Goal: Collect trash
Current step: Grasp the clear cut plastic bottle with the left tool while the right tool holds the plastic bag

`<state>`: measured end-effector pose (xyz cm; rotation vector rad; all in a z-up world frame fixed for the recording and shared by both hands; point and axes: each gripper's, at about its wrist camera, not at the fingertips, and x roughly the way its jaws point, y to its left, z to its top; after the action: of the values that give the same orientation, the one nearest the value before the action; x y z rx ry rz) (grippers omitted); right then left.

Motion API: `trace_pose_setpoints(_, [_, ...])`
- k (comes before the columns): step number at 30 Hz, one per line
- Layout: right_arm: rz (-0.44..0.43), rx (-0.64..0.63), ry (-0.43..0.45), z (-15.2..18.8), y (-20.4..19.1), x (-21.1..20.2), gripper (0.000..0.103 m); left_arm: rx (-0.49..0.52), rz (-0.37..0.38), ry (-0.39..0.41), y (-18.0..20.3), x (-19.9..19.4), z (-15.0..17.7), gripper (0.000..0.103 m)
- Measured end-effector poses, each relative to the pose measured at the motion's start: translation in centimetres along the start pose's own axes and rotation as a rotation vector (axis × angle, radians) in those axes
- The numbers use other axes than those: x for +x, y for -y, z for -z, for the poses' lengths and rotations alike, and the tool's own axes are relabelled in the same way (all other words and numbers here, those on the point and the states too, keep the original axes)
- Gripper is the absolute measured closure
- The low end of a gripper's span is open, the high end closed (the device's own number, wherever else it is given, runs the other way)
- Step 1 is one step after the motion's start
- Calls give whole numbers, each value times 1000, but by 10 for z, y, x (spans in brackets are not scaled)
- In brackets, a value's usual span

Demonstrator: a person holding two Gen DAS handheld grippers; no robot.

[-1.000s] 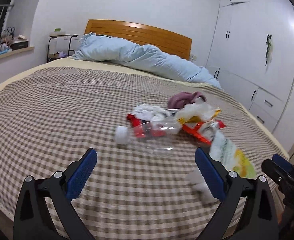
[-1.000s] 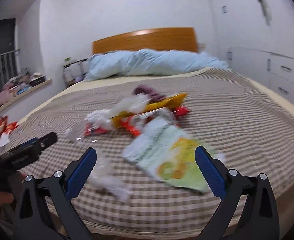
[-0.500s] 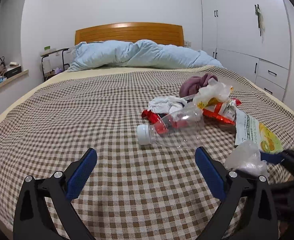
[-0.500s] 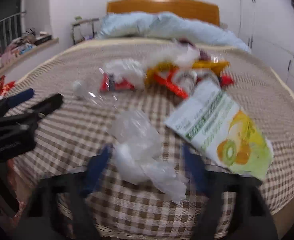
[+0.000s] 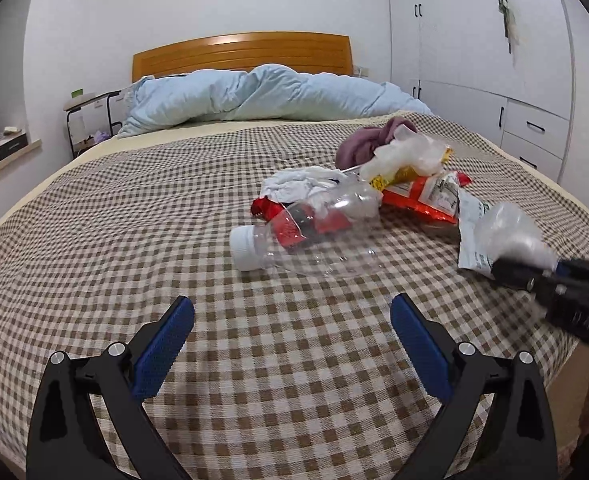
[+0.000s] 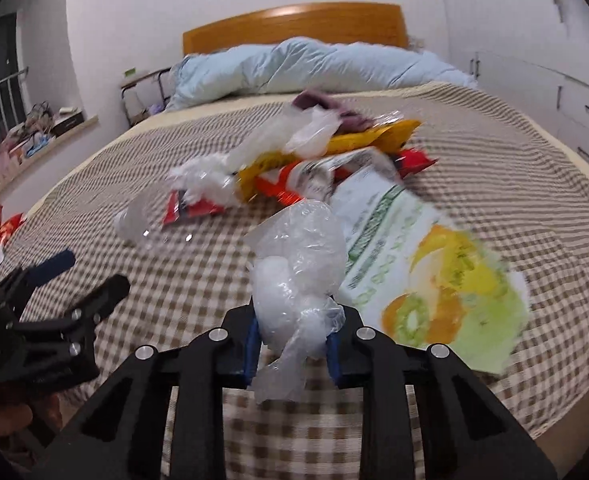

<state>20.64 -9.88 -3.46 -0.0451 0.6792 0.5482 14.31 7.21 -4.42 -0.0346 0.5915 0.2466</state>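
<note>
right gripper jaws just closing, pinching plastic bag | light, soft, slippery, I grip the bunched middle | left gripper spread, empty

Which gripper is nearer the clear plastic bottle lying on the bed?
Left. The left gripper hangs open just short of the clear plastic bottle, which lies ahead of its fingertips. The right gripper is off to the bottle's side, its jaws having just been closing on a crumpled clear plastic bag.

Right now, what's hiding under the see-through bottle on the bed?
Under the bottle lies a red wrapper, showing through the clear plastic, with checked bedspread below. A white crumpled tissue sits behind it. How far the wrapper reaches underneath is covered.
</note>
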Motion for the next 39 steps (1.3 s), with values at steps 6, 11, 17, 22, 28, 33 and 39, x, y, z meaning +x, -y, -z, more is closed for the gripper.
trace_pose_setpoints(6, [42,48,61,-6,18,-11,77,20,-12,-28,3,6,4,8])
trace_pose_setpoints(11, [57,74,74,-8,30,-16,77,27,-20,-71,4,16,12,8])
trace_pose_setpoints(17, [71,98,106,-11,40,-26,77,32,-32,-83,5,22,20,8])
trace_pose_setpoints(22, [80,109,122,-12,50,-33,77,18,-37,-97,4,23,22,7])
trace_pose_setpoints(28, [100,133,141,-15,64,-38,77,28,-46,-130,6,28,19,7])
trace_pose_setpoints(33, [111,163,164,-21,78,-43,77,51,-33,-109,5,26,18,7])
trace_pose_setpoints(39, [93,236,196,-28,103,-55,77,162,-75,-47,13,9,26,7])
